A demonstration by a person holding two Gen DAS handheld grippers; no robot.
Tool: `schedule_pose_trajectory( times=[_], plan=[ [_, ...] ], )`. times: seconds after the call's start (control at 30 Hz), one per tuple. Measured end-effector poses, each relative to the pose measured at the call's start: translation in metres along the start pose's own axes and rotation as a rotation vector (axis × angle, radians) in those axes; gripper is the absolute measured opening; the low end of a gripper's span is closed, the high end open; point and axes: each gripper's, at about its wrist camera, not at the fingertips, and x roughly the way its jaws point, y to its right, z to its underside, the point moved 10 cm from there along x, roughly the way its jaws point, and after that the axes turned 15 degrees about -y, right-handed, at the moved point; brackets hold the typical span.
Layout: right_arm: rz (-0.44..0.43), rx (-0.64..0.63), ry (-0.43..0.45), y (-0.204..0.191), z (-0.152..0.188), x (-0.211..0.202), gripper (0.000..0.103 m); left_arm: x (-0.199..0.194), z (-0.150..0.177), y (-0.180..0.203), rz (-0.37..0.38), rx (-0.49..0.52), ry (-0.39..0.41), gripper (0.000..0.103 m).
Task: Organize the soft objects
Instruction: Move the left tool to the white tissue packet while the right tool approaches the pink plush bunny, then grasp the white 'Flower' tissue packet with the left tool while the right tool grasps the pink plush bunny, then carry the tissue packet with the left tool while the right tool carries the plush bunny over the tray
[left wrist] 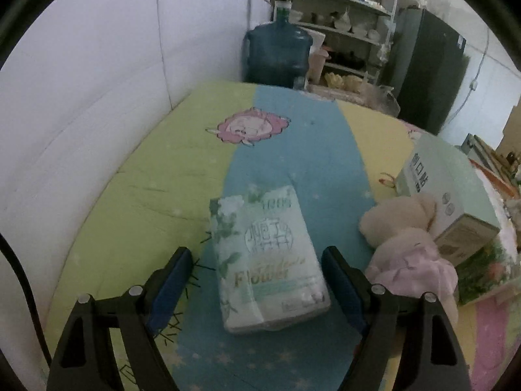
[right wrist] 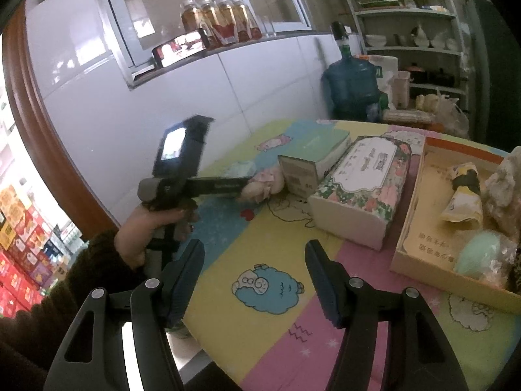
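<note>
Several soft items already lie in cardboard tray [right wrist: 413, 228] at right: yellow pouch [right wrist: 464, 192], mint-green round piece [right wrist: 478, 254]. Left on mat [right wrist: 260, 241]: tissue pack [left wrist: 267, 260], plush toy [left wrist: 407, 244], floral tissue box [right wrist: 361, 189]. Task judged partly done. Left gripper [left wrist: 257, 280] jaws wide apart, straddling tissue pack, pads not touching it. Right gripper [right wrist: 254, 277] jaws released, empty, above bare mat near tray.
</note>
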Motion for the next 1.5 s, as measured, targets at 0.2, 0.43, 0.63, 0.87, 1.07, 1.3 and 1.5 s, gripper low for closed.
schedule_pose_trajectory(
  times=[0.2,0.43,0.63,0.87,1.07,1.3,1.5],
  plan=[
    [0.017,-0.002,-0.015,-0.004,-0.003,0.003,0.066,-0.008,0.005,-0.003,0.07,-0.012,0.022,0.051],
    [-0.002,0.047,-0.006,-0.015,-0.019,0.013,0.066,-0.039,0.016,-0.008,0.132,-0.022,0.124,0.048],
    [-0.075,0.136,0.006,-0.029,-0.045,0.04,0.066,-0.092,0.06,-0.01,0.144,-0.001,0.298,0.048],
    [-0.098,0.367,0.012,-0.018,-0.074,0.098,0.066,-0.119,0.104,-0.036,0.178,-0.072,0.385,0.048],
    [-0.036,0.521,-0.004,0.007,-0.08,0.14,0.066,-0.123,0.119,-0.044,0.176,-0.064,0.408,0.049],
    [0.006,0.565,-0.022,0.019,-0.087,0.16,0.066,-0.114,0.12,-0.046,0.233,-0.065,0.402,0.049],
    [0.033,0.534,-0.01,0.022,-0.084,0.161,0.028,-0.103,0.121,-0.045,0.26,-0.066,0.384,0.049]
  ],
)
